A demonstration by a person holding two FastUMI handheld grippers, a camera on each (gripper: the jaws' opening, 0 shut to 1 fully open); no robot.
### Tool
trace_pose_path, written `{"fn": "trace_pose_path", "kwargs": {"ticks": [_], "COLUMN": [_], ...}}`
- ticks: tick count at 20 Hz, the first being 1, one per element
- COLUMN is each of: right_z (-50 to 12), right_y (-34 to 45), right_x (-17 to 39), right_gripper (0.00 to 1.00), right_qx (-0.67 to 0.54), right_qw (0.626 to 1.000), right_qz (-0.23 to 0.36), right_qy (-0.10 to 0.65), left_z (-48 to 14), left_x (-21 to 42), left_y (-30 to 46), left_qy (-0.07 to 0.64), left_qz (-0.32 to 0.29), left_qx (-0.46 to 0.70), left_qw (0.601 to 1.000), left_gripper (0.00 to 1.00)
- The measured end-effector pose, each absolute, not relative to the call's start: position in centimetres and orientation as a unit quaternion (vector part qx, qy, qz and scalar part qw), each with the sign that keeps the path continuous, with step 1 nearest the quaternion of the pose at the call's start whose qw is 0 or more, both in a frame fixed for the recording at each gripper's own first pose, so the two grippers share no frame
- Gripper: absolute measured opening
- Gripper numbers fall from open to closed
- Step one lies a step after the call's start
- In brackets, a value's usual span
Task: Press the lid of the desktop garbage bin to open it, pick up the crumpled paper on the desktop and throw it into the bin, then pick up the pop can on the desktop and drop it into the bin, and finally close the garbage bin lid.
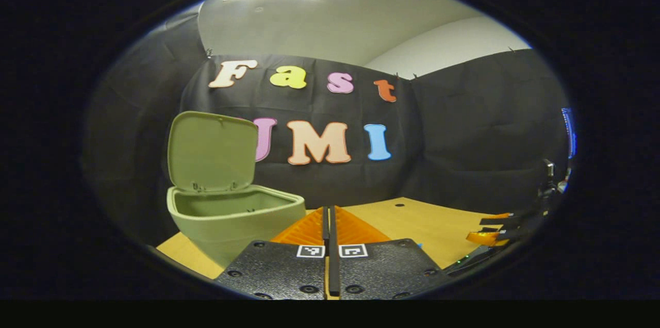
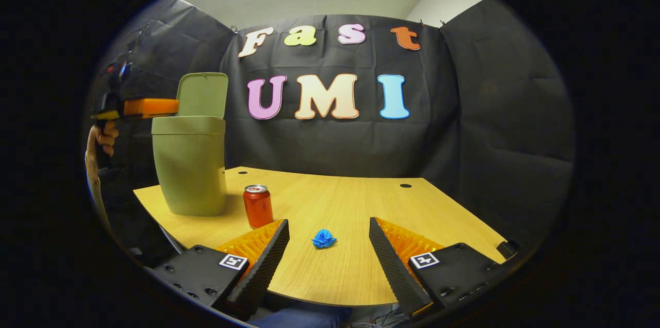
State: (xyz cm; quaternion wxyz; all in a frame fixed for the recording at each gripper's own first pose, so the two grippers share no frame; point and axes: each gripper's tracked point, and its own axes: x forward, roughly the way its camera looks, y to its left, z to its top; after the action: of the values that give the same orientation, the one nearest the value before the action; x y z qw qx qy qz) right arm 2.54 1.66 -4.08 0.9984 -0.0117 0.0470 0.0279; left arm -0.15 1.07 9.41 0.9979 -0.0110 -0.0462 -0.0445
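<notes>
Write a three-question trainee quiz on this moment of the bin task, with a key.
1. True or false: the garbage bin has its lid standing open.
2. Which item lies nearer the right tool in the right gripper view? A. the pop can B. the crumpled paper C. the bin
3. Fill in: in the left gripper view, the left tool's fingers are ____ with nothing between them.

Key: 1 true. 2 B; the blue paper sits on the table ahead of the open right tool's spread fingers. 3 shut.
</notes>
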Motion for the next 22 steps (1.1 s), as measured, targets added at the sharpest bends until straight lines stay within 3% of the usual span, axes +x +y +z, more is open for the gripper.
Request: {"fn": "trace_pose_path", "kwargs": {"ticks": [4, 12, 16, 17, 18, 19, 21, 22], "right_z": [-4.3, -3.7, -4.4, -4.7, -4.7, -4.9, -5.3, -5.7], "right_y": [1.7, 1.4, 2.8, 2.7, 2.6, 2.6, 2.6, 2.8], "right_x": [2.9, 6.4, 8.9, 9.6, 10.3, 11.0, 12.4, 13.1], "right_gripper": [0.98, 0.98, 0.98, 0.98, 1.00, 0.99, 0.99, 1.00], "right_qx": [-0.008, -0.031, -0.024, -0.025, -0.030, -0.037, -0.048, -0.052], "right_qw": [0.998, 0.996, 0.991, 0.990, 0.989, 0.987, 0.984, 0.982], "right_qz": [0.029, 0.038, 0.080, 0.084, 0.085, 0.087, 0.092, 0.099], "right_qy": [0.052, 0.069, 0.102, 0.111, 0.119, 0.126, 0.142, 0.152], "left_z": [5.7, 0.1, -1.4, -1.6, -1.6, -1.6, -2.0, -2.1], "left_x": [-0.9, 0.7, 1.4, 1.5, 1.5, 1.6, 1.6, 1.7], "left_y": [-1.5, 0.1, 0.3, 0.2, 0.0, -0.2, -0.5, -0.6], "left_qy": [-0.037, 0.008, 0.028, 0.029, 0.027, 0.025, 0.027, 0.029], "left_qz": [-0.083, -0.066, -0.056, -0.057, -0.059, -0.060, -0.065, -0.067], "left_qx": [-0.024, -0.016, -0.007, -0.001, 0.005, 0.010, 0.014, 0.013], "left_qw": [0.996, 0.998, 0.998, 0.998, 0.998, 0.998, 0.997, 0.997], "left_gripper": [0.00, 0.01, 0.33, 0.51, 0.61, 0.83, 0.97, 0.97]}}
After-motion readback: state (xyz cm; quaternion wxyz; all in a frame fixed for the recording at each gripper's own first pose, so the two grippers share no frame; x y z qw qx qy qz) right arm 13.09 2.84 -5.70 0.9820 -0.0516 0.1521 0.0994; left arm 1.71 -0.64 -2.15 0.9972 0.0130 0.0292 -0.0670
